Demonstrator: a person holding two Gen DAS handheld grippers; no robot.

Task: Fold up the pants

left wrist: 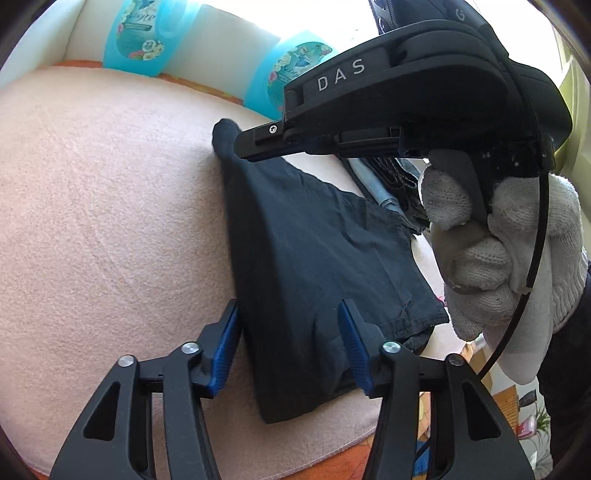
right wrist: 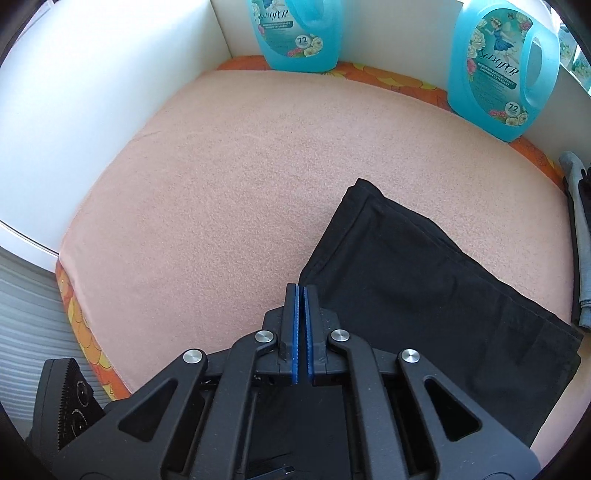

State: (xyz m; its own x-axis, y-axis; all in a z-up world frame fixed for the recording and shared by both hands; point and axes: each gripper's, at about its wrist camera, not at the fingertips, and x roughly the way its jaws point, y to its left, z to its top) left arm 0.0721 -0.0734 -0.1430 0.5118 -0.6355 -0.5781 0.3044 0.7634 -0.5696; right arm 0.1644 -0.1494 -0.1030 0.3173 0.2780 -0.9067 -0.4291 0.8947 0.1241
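The black pants point(left wrist: 317, 266) lie folded on the pink towel point(left wrist: 110, 221); soft, light, limp cloth, best pinched at a thick folded edge; left gripper point(left wrist: 291, 347) spread over them; right gripper point(right wrist: 300, 321) pressed together, empty.

1. A home laundry corner: two blue detergent jugs point(right wrist: 297, 33) point(right wrist: 502, 74) stand at 12 and 1 o'clock against a white wall point(right wrist: 110, 74).
2. A pink towel point(right wrist: 240, 184) covers an orange flowered bench point(right wrist: 79, 325).
3. Folded garments point(right wrist: 578, 240) lie stacked at 3 o'clock.
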